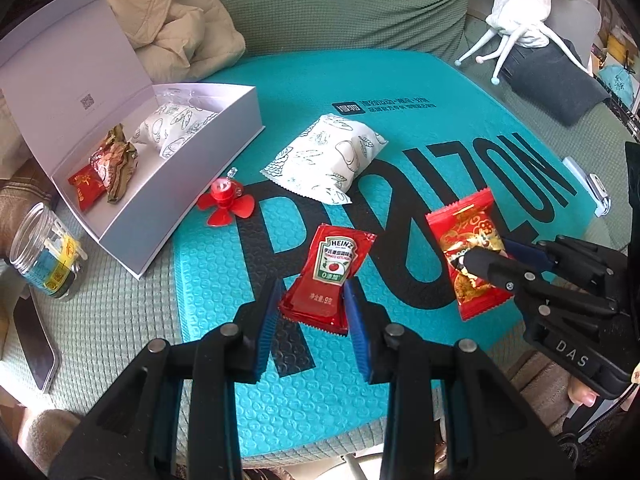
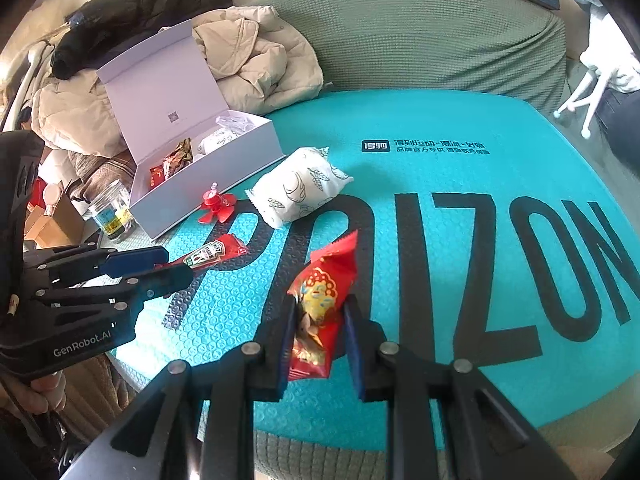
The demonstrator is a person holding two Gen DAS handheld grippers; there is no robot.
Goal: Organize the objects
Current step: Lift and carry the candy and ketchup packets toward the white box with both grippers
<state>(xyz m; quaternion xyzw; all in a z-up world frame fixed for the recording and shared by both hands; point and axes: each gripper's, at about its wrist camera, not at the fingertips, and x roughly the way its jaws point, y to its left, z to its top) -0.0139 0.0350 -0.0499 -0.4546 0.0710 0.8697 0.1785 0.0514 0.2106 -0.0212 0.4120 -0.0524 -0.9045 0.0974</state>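
Note:
My left gripper (image 1: 311, 300) is shut on a red Heinz ketchup packet (image 1: 328, 276), its jaws clamping the packet's near end above the teal mat (image 1: 400, 80). My right gripper (image 2: 318, 316) is shut on a red and gold snack packet (image 2: 320, 300); in the left wrist view the snack packet (image 1: 466, 252) sits in the right gripper (image 1: 486, 258). The ketchup packet (image 2: 212, 254) and left gripper (image 2: 166, 266) also show in the right wrist view. An open white box (image 1: 176, 196) at the left holds a white patterned pouch and red and gold packets.
A white patterned pouch (image 1: 326, 158) and a red plastic fan (image 1: 224, 202) lie on the mat. A clear jar (image 1: 44, 250) and a phone (image 1: 34, 344) sit left of the box. A beige jacket (image 1: 176, 20) lies behind the box on the green sofa.

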